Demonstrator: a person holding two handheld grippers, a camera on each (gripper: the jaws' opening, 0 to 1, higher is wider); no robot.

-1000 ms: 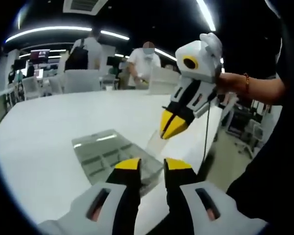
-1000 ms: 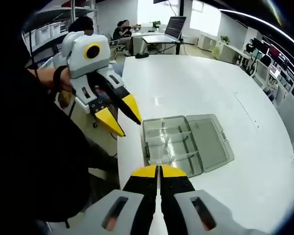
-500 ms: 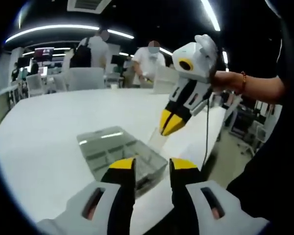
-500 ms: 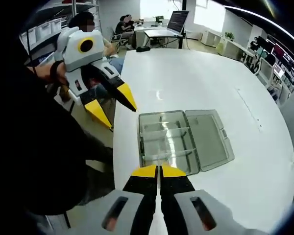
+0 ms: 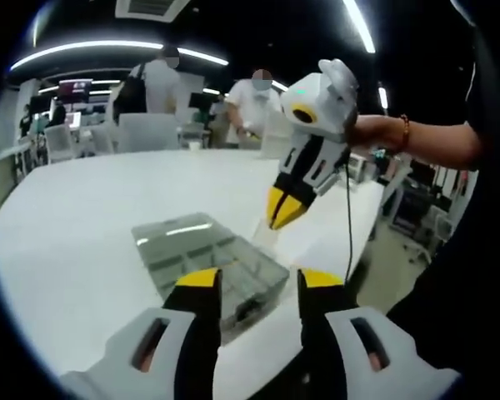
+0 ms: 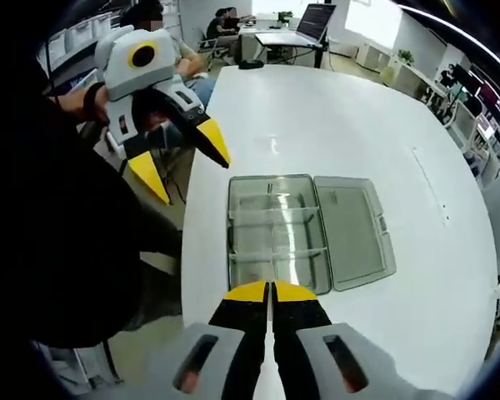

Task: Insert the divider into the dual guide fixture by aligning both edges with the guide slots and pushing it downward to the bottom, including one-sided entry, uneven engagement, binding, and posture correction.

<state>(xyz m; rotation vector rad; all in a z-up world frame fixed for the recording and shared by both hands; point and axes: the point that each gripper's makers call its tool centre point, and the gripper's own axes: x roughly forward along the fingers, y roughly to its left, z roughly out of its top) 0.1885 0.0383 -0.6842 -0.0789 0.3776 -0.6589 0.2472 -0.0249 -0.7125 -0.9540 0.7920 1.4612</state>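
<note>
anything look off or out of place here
Nothing is spilled or broken. The clear plastic box lies open near the table's edge, lid flat beside it. The right gripper is shut on a thin clear divider, held tilted above the box, not yet in the slots. The left gripper hangs open off the table's edge.

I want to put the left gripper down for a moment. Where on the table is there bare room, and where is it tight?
The white table is bare beyond the clear box, toward the laptop, and to the right of its open lid. The strip between the box and the table's near edge is narrow, and the open left gripper and the shut right gripper crowd it.
</note>
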